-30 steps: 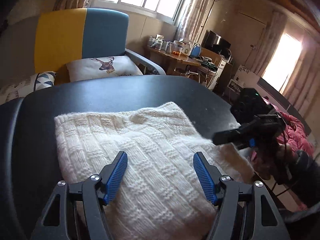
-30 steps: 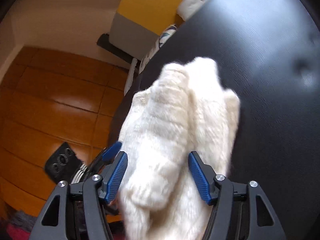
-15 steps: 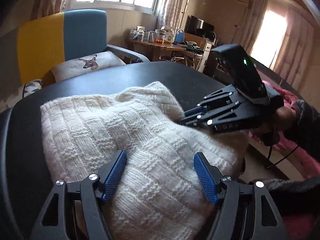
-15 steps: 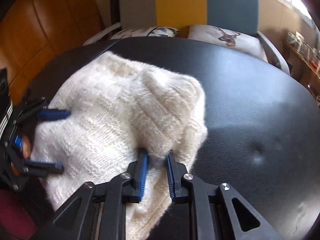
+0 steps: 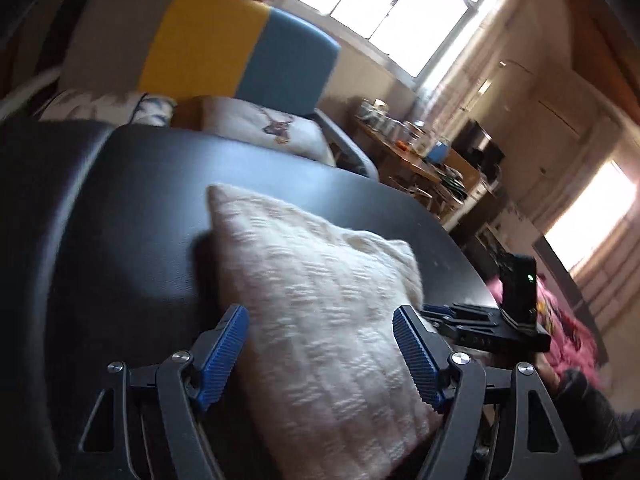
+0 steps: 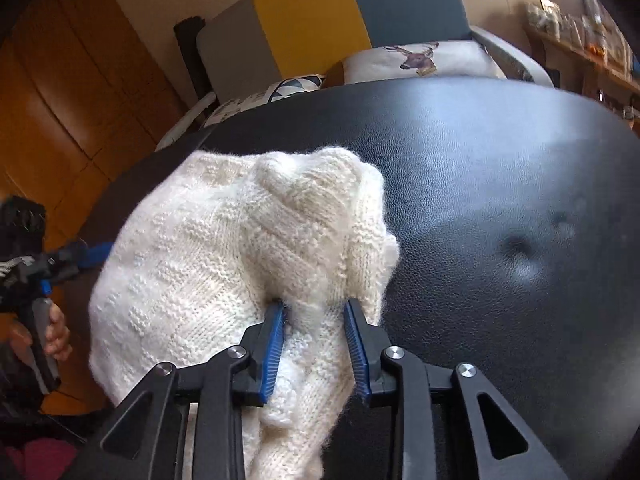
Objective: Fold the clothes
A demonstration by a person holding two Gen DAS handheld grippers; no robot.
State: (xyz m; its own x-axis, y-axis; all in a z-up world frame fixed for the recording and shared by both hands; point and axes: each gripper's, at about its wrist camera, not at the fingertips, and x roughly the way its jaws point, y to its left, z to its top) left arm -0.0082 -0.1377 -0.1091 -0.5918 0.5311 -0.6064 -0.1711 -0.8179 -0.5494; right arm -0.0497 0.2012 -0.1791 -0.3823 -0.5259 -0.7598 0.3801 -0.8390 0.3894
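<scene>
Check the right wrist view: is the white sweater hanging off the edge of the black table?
No, the white sweater lies bunched on the black table, with bare tabletop showing beyond it.

Daylight from blown-out windows (image 5: pixel 400 0) beyond the fingers, upper right in the left wrist view; room interior otherwise dim and warm. That view has strong motion blur: white knit (image 5: pixel 320 320) between the fingers smeared, sofa edges soft. Right wrist view sharp, knit stitches crisp, soft glare on the black desk (image 6: pixel 500 152) right of the fingers. Fisheye bending and dark corner vignetting in both.
</scene>
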